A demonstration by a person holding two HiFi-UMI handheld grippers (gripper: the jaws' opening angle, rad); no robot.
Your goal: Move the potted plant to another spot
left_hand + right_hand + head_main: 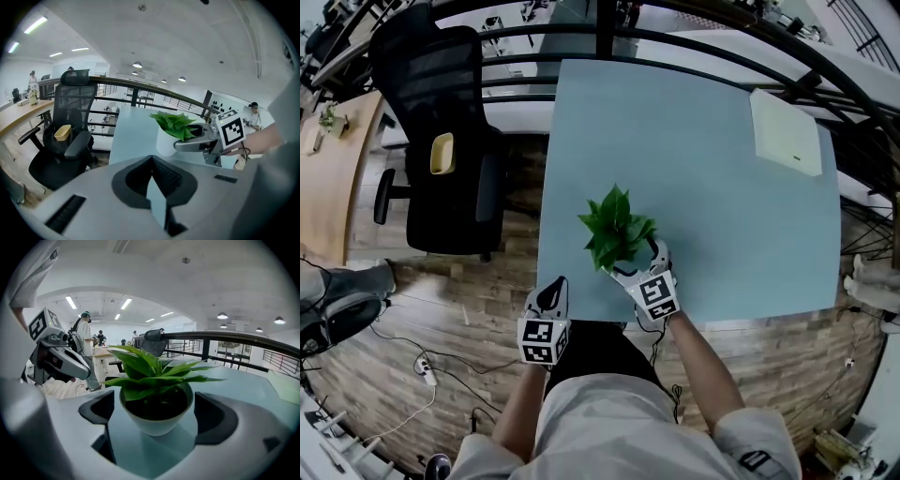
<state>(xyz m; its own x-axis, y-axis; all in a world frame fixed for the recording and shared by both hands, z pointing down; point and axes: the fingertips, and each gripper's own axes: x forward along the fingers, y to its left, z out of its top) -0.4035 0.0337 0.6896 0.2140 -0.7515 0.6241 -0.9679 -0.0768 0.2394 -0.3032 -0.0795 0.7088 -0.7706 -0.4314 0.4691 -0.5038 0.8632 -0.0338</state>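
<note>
A potted plant with green leaves in a white pot stands on the light blue table, close to its near edge. My right gripper is open around the pot, one jaw on each side, with a thin gap showing at the pads. In the left gripper view the same plant sits between those jaws. My left gripper hangs off the table's near left corner, over the floor. It is shut with nothing in it, its fingertips meeting.
A cream flat pad lies at the table's far right. A black office chair with a yellow object on it stands left of the table. A dark railing runs behind. Cables trail on the wood floor.
</note>
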